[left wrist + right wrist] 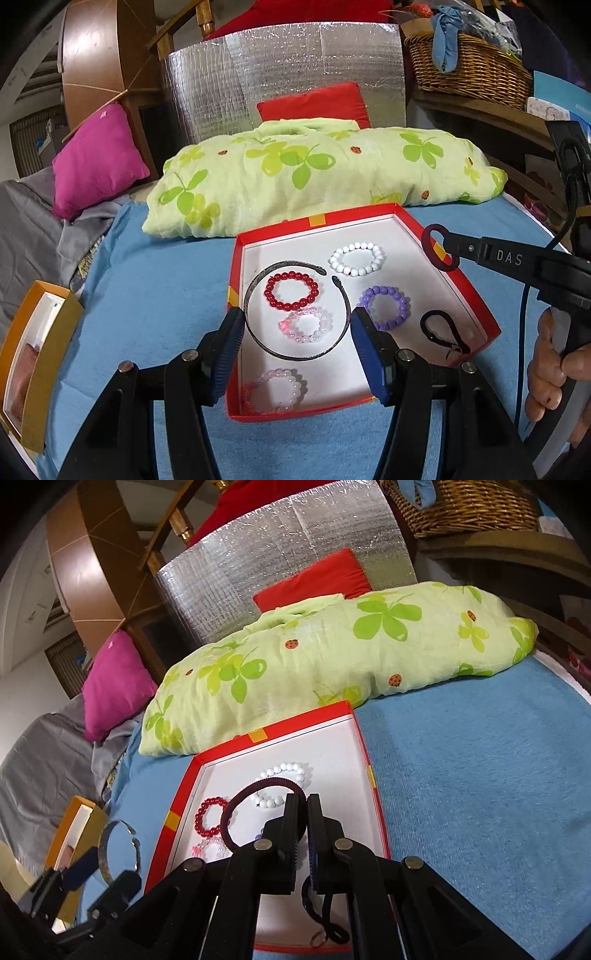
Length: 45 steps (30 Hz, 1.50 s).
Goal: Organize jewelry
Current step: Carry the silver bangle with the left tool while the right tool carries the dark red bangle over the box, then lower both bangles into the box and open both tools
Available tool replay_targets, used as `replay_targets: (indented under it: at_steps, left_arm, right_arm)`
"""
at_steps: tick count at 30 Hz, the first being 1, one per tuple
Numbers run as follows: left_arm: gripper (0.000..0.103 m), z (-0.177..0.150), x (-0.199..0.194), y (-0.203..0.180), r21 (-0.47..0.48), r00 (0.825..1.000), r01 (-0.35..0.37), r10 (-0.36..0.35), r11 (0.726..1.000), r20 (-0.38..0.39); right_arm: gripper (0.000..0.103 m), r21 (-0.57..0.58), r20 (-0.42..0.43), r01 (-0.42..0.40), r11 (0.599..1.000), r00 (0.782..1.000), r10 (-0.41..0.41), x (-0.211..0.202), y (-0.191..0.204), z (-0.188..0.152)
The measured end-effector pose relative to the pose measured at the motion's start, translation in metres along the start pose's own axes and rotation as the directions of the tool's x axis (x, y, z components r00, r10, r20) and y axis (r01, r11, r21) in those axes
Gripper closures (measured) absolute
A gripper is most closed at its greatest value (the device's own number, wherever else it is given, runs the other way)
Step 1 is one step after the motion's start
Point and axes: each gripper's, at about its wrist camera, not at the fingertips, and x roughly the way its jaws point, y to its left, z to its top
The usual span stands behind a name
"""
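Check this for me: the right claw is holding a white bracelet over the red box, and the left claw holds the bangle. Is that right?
Not quite. The right claw is shut on a dark red hair tie, not the white bracelet, which lies in the red box; the right wrist view shows it. The left claw does hold the bangle.

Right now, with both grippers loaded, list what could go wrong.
1. The left gripper holds the open metal bangle only by its sides; it may twist or slip onto the beaded bracelets in the red box.
2. The right gripper pinches the maroon hair tie at one spot, so the loop may snag the white bead bracelet when lowered.
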Motion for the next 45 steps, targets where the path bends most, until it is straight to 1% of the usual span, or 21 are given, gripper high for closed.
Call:
replay_targets:
  at_steps: [9,17,27,31,37,42,45]
  left_arm:
    - [0.042,0.002,0.018,-0.004,-0.005,0.999,0.012,-0.012,1.0,-0.031]
    - [0.042,-0.002,0.03,-0.004,0.006,0.998,0.008,-0.008,1.0,-0.062]
    - [0.042,-0.009,0.04,-0.005,0.009,0.995,0.007,-0.006,1.0,-0.1]
    - [0.042,-0.011,0.046,-0.003,0.0,0.993,0.016,-0.016,1.0,-0.119]
    - [0.042,-0.013,0.057,-0.002,-0.019,0.987,0.048,-0.05,0.999,-0.154]
    - [0.042,-0.015,0.067,-0.002,-0.033,0.98,0.074,-0.079,0.997,-0.183]
    - [0.042,-0.016,0.068,-0.005,-0.029,0.979,0.075,-0.079,0.997,-0.187]
  right_arm:
    - [0.098,0.031,-0.027,0.004,1.0,1.0,-0.003,0.018,-0.001,0.002]
    - [0.098,0.06,-0.054,0.024,0.998,0.998,-0.021,0.029,-0.007,0.003]
    - [0.098,0.077,-0.088,0.03,0.997,0.996,-0.023,0.041,-0.006,0.001]
    - [0.098,0.087,-0.098,0.037,0.996,0.995,-0.028,0.045,-0.007,0.0]
    - [0.097,0.1,-0.116,0.06,0.993,0.992,-0.048,0.049,-0.011,0.003]
    - [0.097,0.089,-0.141,0.098,0.991,0.986,-0.085,0.057,-0.011,0.002]
    - [0.097,0.097,-0.161,0.119,0.988,0.982,-0.102,0.064,-0.015,0.001]
